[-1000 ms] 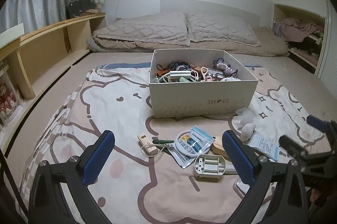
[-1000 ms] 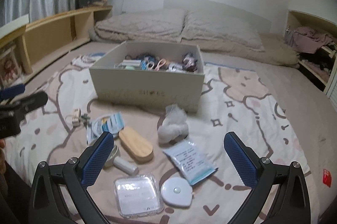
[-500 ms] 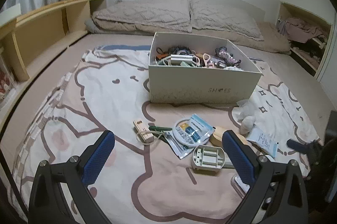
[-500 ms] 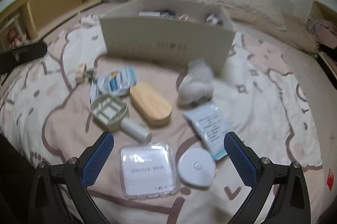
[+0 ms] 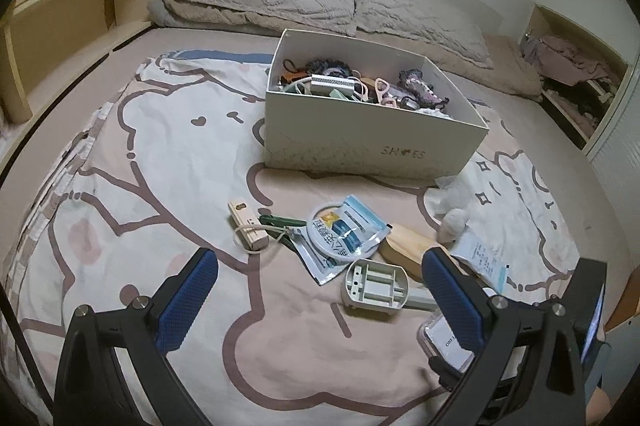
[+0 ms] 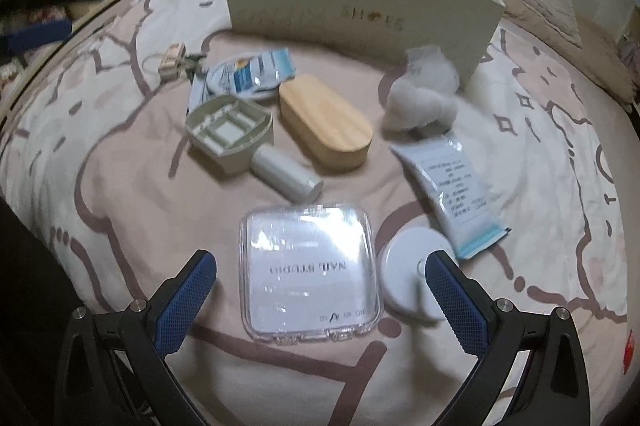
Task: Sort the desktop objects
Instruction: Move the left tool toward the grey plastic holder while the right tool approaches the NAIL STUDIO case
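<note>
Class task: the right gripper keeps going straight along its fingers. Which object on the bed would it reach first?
Most likely the clear plastic case, which lies between the open right gripper fingers. The white round disc lies just beside it, so depth leaves some doubt.

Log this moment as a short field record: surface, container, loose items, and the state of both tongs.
surface: bed with cartoon-print beige blanket
container: open white cardboard shoe box, holding mixed small items
nearest item: clear square plastic case, flat on the blanket between the right tongs' fingers
loose items: round white disc, oval wooden lid, grey-green plastic tray, white printed sachet, white cotton wad
left tongs: open, empty
right tongs: open, empty, above the case
</note>
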`<state>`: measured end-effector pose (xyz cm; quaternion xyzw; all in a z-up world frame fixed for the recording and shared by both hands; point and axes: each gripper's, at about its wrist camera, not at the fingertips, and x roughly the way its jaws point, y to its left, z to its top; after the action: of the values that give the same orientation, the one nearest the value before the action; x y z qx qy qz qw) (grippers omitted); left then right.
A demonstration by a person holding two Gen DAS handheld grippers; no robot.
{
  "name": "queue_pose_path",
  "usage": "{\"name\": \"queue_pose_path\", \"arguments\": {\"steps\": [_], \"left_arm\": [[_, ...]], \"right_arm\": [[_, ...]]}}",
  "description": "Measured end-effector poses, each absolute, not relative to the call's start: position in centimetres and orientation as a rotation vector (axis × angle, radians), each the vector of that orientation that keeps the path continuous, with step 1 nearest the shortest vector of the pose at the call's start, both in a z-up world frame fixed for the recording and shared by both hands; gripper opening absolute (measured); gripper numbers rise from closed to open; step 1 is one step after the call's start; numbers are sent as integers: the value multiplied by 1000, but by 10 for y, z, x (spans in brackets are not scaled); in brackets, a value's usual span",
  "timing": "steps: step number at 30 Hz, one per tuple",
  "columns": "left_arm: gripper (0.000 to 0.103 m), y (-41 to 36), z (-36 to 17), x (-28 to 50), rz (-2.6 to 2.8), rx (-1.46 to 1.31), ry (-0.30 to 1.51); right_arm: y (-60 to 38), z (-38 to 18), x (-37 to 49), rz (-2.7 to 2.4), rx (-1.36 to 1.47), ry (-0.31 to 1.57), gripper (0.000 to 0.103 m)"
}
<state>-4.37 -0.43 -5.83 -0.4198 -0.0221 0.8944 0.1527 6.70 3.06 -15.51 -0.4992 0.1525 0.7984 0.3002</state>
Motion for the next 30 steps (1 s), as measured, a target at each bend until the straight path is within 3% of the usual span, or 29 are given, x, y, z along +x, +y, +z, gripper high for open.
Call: {"name": "queue_pose_path", "arguments": {"steps": [30], "left_arm": [[103,40,-117,-50,2406,-1334,216]], "right_arm": [[94,-167,114,1815,-1184,662,103]]}}
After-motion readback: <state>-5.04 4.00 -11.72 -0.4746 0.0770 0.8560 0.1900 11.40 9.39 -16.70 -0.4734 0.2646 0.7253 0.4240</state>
